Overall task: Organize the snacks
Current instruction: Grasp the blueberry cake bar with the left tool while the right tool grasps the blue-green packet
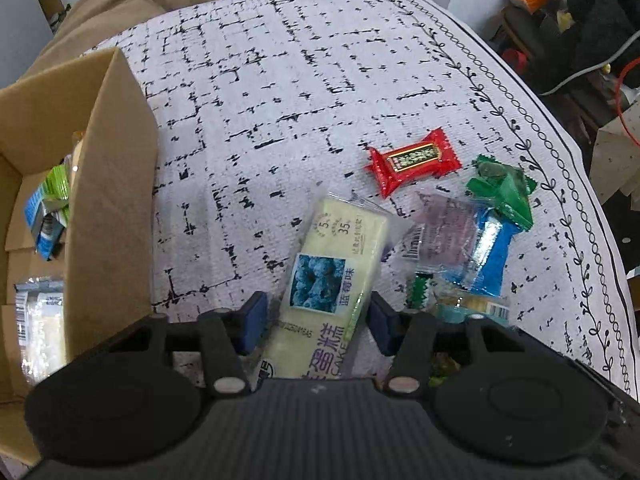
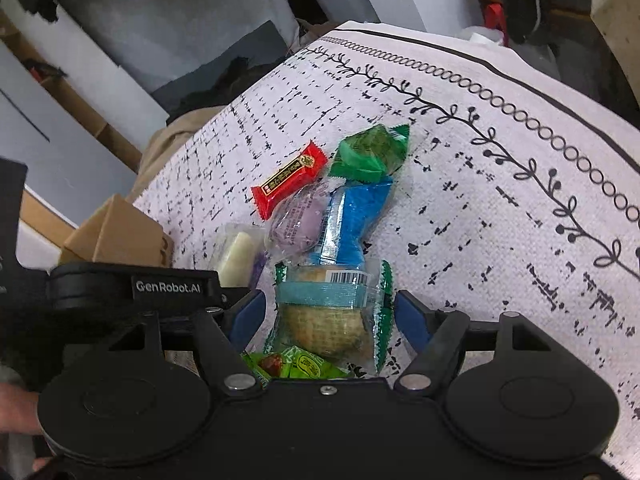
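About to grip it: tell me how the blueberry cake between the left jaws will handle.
The cake looks like a soft pale block, so a hard squeeze would probably dent it. Its clear glossy wrapper may slip on the pads. Flat and rectangular, it should not roll.

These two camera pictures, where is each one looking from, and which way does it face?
Left wrist: rides on the left claw, looking forward over a pale blueberry cake packet between its open fingers; brown cardboard box to its left.
Right wrist: rides on the right claw, open around a clear-wrapped round pastry; the left claw's black body shows.
Shared: red candy wrapper, patterned white tablecloth.
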Tool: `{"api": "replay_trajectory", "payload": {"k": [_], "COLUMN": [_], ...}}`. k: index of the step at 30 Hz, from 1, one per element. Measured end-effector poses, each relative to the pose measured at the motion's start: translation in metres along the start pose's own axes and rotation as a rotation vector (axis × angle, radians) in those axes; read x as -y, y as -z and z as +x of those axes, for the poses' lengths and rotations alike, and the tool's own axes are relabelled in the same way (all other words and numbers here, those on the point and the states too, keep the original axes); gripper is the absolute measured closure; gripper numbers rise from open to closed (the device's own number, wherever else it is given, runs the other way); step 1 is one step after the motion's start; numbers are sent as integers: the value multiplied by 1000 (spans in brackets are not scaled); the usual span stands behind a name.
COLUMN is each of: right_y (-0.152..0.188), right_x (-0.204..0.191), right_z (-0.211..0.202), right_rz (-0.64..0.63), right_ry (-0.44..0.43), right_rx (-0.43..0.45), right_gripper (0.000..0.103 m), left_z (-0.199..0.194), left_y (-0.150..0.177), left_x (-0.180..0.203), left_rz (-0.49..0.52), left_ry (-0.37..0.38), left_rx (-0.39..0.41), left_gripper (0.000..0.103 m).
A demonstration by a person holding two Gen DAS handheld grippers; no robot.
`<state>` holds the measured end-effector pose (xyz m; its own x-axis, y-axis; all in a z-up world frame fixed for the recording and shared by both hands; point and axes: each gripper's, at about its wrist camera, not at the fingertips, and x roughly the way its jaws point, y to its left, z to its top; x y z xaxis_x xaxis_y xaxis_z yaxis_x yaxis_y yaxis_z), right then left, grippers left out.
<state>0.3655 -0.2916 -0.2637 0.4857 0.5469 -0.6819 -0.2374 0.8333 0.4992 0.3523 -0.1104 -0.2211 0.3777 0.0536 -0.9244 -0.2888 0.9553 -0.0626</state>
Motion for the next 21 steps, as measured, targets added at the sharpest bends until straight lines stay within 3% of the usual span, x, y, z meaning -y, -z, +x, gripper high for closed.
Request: {"api": "replay_trajectory", "payload": {"k": [2, 3, 6, 12, 21], "right_y": [1, 2, 3, -1, -10], "right_x": [-5, -8, -15, -21, -33], "right_z": [1, 2, 2, -3, -25], "right_rz": [-32, -52, -94, -105, -95], "right_ry": [22, 39, 60, 66, 33], "right_rx": [2, 4, -1, -5, 74], "right_gripper": [35, 42, 52, 55, 56], "left_z": [-1, -2, -6, -21, -60], "left_y": [0, 0, 0, 1, -1], "left_x": [-1, -1, -3, -9, -12], "left_rz": [-4, -5, -8, -17, -23], "left_ry": [7, 10, 19, 18, 30], "left_rx": [3, 4, 5, 17, 78], "left_gripper": [59, 60, 62, 63, 63]}}
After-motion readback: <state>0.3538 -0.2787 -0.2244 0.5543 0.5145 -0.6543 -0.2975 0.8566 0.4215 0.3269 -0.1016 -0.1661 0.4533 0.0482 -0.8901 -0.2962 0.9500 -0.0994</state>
